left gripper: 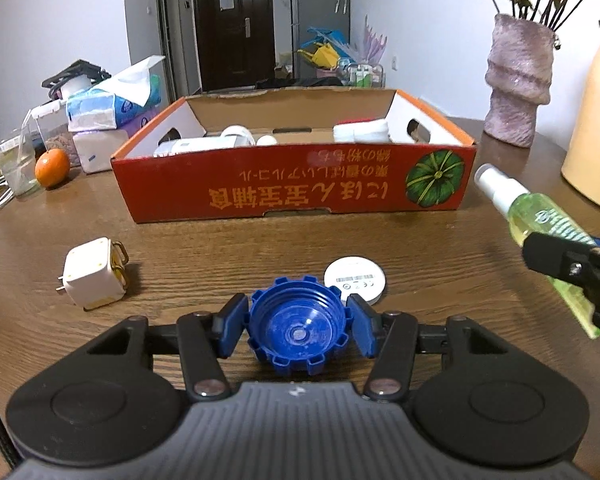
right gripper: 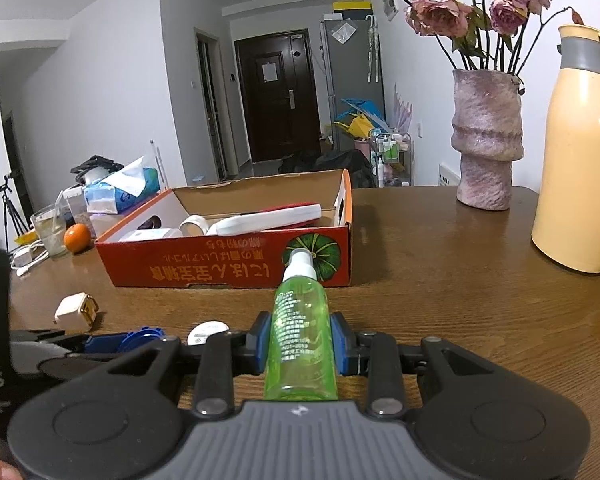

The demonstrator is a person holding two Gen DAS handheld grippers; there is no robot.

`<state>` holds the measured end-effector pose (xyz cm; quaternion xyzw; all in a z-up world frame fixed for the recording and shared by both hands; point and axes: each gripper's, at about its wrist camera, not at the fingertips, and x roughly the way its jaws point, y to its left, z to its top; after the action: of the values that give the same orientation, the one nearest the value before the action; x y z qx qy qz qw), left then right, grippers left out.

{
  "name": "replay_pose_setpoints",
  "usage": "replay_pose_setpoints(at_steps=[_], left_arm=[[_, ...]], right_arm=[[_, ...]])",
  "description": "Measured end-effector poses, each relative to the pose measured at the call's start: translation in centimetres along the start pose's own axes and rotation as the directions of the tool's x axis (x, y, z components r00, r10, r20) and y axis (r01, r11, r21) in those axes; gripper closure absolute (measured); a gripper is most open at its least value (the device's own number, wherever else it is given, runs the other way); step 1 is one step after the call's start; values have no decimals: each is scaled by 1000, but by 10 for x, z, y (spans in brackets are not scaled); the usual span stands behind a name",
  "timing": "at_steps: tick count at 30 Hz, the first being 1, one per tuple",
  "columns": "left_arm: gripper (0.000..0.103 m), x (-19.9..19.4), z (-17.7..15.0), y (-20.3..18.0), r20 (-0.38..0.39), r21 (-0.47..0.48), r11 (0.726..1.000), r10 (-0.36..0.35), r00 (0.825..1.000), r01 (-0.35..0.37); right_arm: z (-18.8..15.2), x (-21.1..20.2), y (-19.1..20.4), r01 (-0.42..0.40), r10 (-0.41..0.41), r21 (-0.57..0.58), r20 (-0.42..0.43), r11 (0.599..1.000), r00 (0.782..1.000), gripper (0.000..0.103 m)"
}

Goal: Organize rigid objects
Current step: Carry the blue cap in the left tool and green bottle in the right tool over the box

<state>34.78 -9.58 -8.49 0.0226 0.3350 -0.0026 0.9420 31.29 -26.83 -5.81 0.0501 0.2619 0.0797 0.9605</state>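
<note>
Left gripper (left gripper: pixel 298 326): pinched onto a blue ribbed plastic bottle cap (left gripper: pixel 299 328), open side up, low over the brown wooden bench (left gripper: pixel 220 256).
Right gripper (right gripper: pixel 300 342): clamped on a green clear plastic spray bottle (right gripper: pixel 300 344), white nozzle pointed forward.
Red cardboard tray box (left gripper: pixel 292 190): set on the bench beyond both grippers, white items inside.
Round white disc (left gripper: pixel 355 280): lying just behind the cap.
White cube-shaped plug adapter (left gripper: pixel 92 276): lying to the left.
</note>
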Motion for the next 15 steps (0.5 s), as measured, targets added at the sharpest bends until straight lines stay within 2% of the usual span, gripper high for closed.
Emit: replay_pose_setpoints(at_steps=[15], left_arm=[[47,-53,8,17,115,-48,998,-27,993,32]], right_arm=[[5,-21,7,-87,83,92,45,992,996,73]])
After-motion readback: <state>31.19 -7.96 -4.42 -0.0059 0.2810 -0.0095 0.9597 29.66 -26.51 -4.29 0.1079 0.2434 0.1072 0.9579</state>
